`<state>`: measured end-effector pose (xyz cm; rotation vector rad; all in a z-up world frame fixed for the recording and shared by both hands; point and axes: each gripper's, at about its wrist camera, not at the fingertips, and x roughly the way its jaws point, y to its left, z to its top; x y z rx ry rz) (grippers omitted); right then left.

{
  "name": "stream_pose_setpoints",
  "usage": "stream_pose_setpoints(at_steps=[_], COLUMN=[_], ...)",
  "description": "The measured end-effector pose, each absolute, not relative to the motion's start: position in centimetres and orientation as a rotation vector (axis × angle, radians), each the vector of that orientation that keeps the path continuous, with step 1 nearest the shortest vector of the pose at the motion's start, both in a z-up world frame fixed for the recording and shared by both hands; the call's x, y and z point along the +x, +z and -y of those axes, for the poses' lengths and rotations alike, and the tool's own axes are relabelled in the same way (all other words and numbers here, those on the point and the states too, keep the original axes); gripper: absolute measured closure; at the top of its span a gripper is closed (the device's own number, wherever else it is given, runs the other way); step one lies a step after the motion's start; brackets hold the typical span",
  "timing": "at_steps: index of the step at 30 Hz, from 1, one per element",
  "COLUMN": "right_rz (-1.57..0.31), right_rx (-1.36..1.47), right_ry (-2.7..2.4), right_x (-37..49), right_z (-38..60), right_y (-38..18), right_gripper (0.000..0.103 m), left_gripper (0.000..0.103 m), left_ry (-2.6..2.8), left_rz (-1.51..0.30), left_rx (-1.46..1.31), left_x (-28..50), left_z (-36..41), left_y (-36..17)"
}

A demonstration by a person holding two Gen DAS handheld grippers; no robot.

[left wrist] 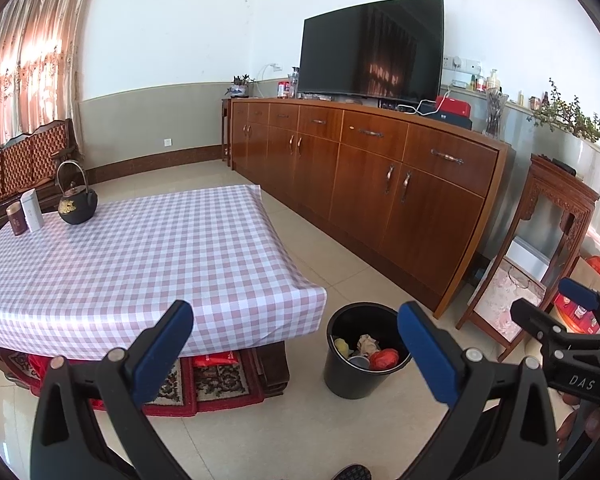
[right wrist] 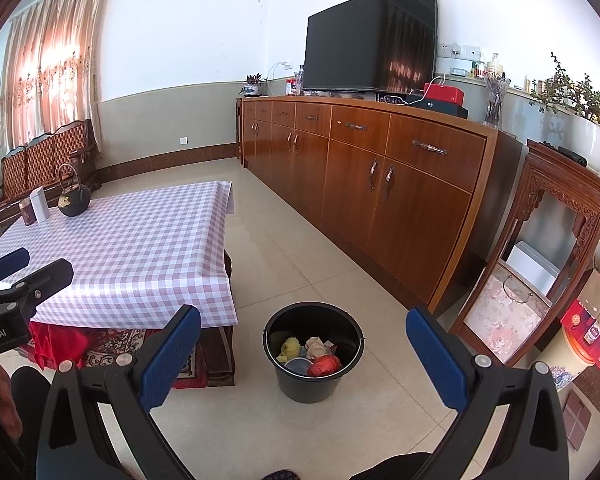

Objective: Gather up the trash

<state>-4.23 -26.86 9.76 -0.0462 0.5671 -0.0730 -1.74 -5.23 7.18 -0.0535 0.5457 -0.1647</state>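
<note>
A black trash bin [left wrist: 356, 376] [right wrist: 314, 380] stands on the tiled floor beside the table. Inside lie a red bag [right wrist: 324, 365], crumpled paper [right wrist: 315, 346], a yellow-green item [right wrist: 290, 346] and a round lid [right wrist: 297, 365]. My left gripper [left wrist: 296, 344] is open and empty, held above the floor in front of the bin. My right gripper [right wrist: 304, 350] is open and empty, with the bin between its blue pads. Each gripper shows at the edge of the other's view, the right one [left wrist: 556, 304] and the left one [right wrist: 32, 268].
A low table with a checked cloth [left wrist: 148, 248] [right wrist: 132, 248] carries a black kettle [left wrist: 77, 204], a white box [left wrist: 32, 210] and a dark tin [left wrist: 16, 220]. A long wooden cabinet [right wrist: 380, 176] with a TV lines the wall. A carved stand [right wrist: 540, 264] and boxes [right wrist: 588, 332] are at right. Rugs lie under the table.
</note>
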Motion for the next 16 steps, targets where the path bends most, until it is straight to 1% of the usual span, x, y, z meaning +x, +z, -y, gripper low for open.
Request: stream_pose_setpoints(at_steps=[16], right_rz=[-0.570], right_rx=[-0.048], right_ry=[-0.071], right_x=[-4.28], right_z=[26.81], right_y=[9.75], right_gripper=[0.000], left_gripper=[0.001], left_ry=[-0.191], left_rz=[-0.576], left_rx=[-0.058], left_x=[-1.48], left_z=[4.96], left_y=[6.52])
